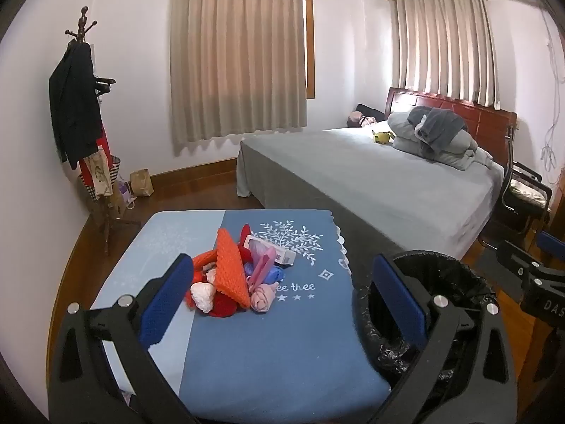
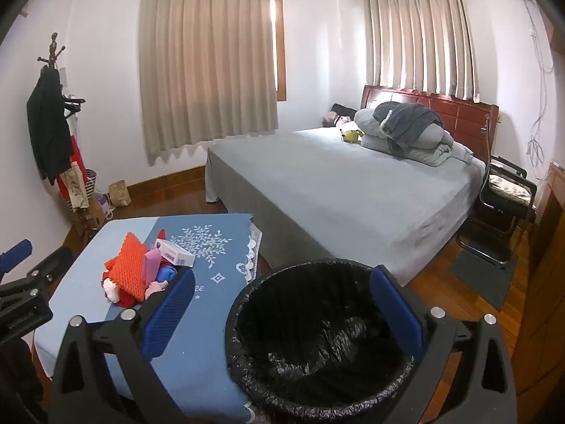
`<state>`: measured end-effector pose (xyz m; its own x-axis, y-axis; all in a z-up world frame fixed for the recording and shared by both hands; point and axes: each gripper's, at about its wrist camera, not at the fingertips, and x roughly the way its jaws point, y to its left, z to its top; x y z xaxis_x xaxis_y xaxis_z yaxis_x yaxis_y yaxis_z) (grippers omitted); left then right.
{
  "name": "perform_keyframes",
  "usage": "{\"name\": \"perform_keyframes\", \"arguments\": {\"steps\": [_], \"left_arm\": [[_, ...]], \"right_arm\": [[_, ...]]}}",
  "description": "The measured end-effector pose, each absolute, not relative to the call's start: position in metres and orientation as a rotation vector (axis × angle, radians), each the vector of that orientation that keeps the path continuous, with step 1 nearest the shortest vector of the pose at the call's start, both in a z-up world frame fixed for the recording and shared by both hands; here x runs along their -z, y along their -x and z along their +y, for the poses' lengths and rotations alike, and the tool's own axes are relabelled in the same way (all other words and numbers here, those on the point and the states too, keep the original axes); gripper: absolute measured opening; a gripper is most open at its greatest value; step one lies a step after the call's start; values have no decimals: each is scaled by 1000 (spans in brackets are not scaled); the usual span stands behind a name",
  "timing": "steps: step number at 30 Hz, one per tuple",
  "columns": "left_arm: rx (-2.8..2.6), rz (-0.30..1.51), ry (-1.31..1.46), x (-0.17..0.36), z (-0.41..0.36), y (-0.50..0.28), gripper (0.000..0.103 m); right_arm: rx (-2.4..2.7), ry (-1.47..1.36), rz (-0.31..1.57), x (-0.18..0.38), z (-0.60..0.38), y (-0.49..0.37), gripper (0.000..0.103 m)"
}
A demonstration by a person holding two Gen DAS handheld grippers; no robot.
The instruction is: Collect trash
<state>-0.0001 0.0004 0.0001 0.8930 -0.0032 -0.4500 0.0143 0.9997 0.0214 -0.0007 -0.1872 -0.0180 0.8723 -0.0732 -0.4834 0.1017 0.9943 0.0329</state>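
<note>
A pile of trash (image 1: 233, 275) lies on the blue-clothed table (image 1: 265, 346): an orange foam net (image 1: 231, 268), a white box (image 1: 272, 251), pink and red pieces. It also shows in the right wrist view (image 2: 141, 268). A bin with a black liner (image 2: 317, 339) stands right of the table; its rim shows in the left wrist view (image 1: 448, 275). My left gripper (image 1: 282, 304) is open and empty, just short of the pile. My right gripper (image 2: 282, 314) is open and empty above the bin.
A bed (image 2: 353, 190) with grey bedding stands behind the table and bin. A coat rack (image 1: 81, 116) with clothes is at the left wall. A chair (image 2: 505, 198) stands at the right by the bed. A paper bag (image 1: 141, 183) sits on the wooden floor.
</note>
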Motion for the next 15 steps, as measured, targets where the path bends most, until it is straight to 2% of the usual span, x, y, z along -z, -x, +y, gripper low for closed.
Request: {"name": "perform_keyframes", "arguments": {"steps": [15], "left_arm": [[4,473,-27,1,0,1,98]], "right_arm": [[88,-64,504,19,-187,1,97]]}}
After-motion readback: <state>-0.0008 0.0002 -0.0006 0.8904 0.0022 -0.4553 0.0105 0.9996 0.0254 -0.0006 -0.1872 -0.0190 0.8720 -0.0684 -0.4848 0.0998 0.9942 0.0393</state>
